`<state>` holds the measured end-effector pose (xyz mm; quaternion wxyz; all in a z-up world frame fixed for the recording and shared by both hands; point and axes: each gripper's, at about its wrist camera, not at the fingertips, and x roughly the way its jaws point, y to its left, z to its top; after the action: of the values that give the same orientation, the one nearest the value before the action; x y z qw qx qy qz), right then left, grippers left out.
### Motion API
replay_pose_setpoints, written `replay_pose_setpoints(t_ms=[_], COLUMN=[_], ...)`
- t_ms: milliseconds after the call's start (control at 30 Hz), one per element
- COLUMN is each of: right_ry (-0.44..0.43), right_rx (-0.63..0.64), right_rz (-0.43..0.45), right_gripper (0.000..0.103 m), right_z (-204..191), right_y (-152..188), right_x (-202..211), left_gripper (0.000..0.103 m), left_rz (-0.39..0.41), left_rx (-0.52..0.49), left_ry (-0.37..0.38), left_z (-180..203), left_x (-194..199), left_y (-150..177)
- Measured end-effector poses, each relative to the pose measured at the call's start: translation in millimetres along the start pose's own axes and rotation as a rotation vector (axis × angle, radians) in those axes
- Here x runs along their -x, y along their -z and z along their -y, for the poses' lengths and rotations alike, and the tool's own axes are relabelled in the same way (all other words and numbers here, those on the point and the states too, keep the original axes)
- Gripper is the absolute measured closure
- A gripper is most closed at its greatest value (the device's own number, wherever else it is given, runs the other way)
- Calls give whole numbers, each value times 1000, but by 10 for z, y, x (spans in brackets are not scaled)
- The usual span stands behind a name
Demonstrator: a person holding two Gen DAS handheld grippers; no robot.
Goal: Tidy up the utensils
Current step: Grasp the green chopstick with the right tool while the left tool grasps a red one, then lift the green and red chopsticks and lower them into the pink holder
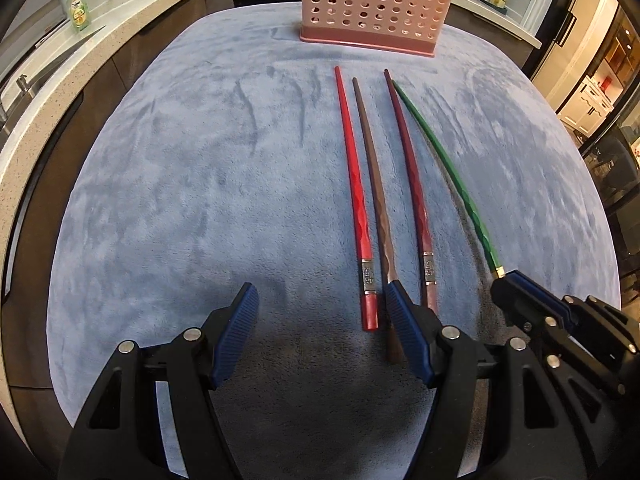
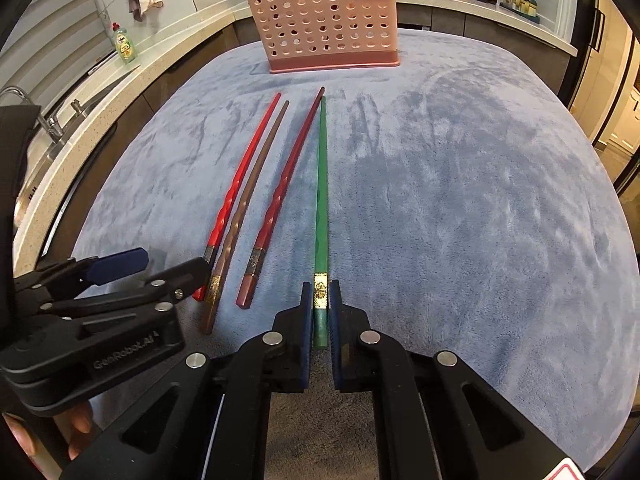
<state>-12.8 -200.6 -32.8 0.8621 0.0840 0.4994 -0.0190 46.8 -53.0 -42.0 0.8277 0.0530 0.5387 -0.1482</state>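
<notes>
Currently, left wrist view: left gripper [image 1: 320, 312] is hovering tilted down with jaws wide and empty, over the butt ends of the red chopstick [image 1: 354, 184] and brown chopstick [image 1: 374, 184] lying on the blue cloth [image 1: 180, 180].

Right wrist view: right gripper [image 2: 320, 304] is pinching the green chopstick [image 2: 321, 200] at its banded thick end — likely light, stiff, slick. Pink holder [image 2: 320, 28] is standing beyond.

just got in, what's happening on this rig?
A person is sorting chopsticks with a handheld gripper in each hand. The right gripper is shut on the thick end of the green chopstick, which lies on the blue plush cloth. The left gripper is open near the bright red chopstick, brown chopstick and dark red chopstick. The pink perforated plastic holder stands beyond.
</notes>
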Motion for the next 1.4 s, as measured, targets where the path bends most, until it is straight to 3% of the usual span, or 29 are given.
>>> replay_pose_setpoints(t_ms=[633, 833, 1067, 1400], right_ry=[-8, -12, -14, -18], right_rx=[-8, -12, -9, -10], right_rz=[-12, -15, -7, 37], right_gripper=[96, 96, 96, 96], right_z=[16, 25, 20, 30], right_y=[16, 23, 30, -48], right_x=[-43, -53, -33, 164], left_gripper=[47, 63, 94, 96], left_rz=[-10, -11, -19, -15], left_rx=[0, -4, -3, -1], left_ry=[-34, -30, -16, 13], left_z=[13, 21, -13, -14], left_x=[-112, -113, -96, 43], left_y=[-23, -41, -51, -95])
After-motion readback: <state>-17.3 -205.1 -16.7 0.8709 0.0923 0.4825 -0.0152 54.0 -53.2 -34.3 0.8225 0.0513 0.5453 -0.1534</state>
